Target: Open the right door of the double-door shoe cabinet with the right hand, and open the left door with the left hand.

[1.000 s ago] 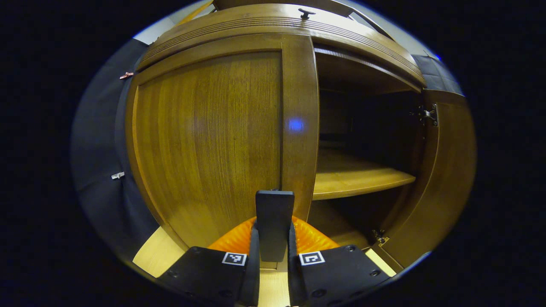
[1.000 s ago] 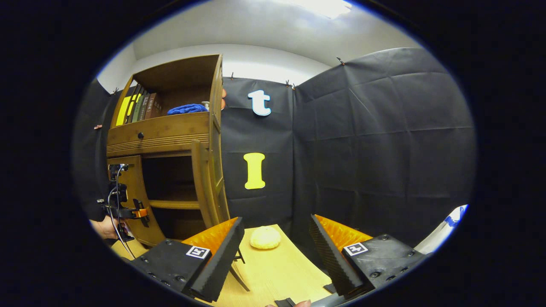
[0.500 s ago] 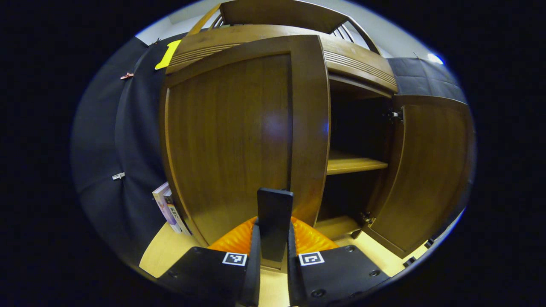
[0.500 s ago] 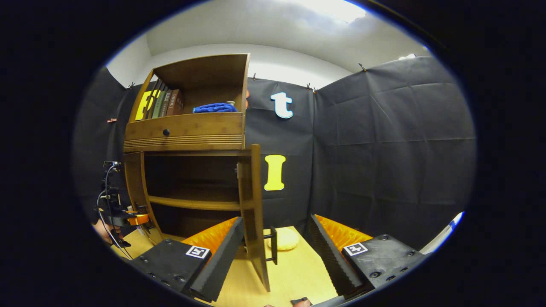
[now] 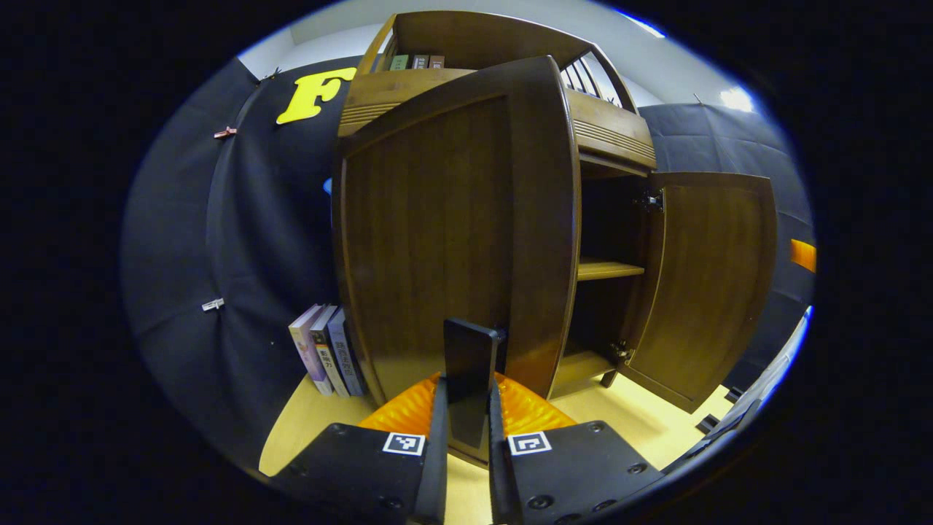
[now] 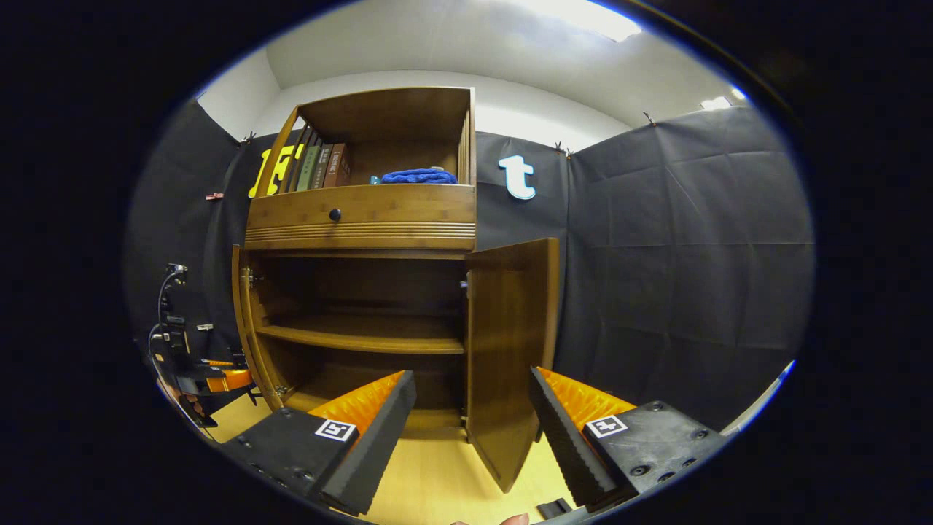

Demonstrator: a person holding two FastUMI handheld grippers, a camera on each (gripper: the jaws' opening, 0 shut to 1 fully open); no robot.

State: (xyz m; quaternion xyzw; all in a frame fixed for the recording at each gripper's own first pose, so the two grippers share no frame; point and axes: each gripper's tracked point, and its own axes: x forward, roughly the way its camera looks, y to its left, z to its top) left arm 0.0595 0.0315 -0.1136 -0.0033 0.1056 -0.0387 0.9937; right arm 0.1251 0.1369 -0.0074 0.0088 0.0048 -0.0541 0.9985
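Observation:
The wooden shoe cabinet (image 6: 364, 219) stands with both doors swung out. In the left gripper view the left door (image 5: 437, 233) is close in front of me. My left gripper (image 5: 468, 390) is shut on the left door's dark handle (image 5: 472, 350). Beyond it the right door (image 5: 707, 284) hangs wide open beside the inner shelf (image 5: 609, 270). In the right gripper view my right gripper (image 6: 470, 379) is open and holds nothing. It is a little back from the right door (image 6: 510, 343). The left door (image 6: 243, 321) shows edge-on, and the left gripper (image 6: 200, 375) is at the far left.
Several books (image 5: 324, 350) lean against the cabinet's left side on the light wooden floor (image 5: 306, 430). The cabinet's top shelf holds books (image 6: 317, 166) and a blue cloth (image 6: 419, 176). Black cloth walls (image 6: 678, 277) close in behind and to the right.
The left door has swung further out with my left gripper on its handle. The right door has swung wide open. The right gripper view has turned to face the cabinet front.

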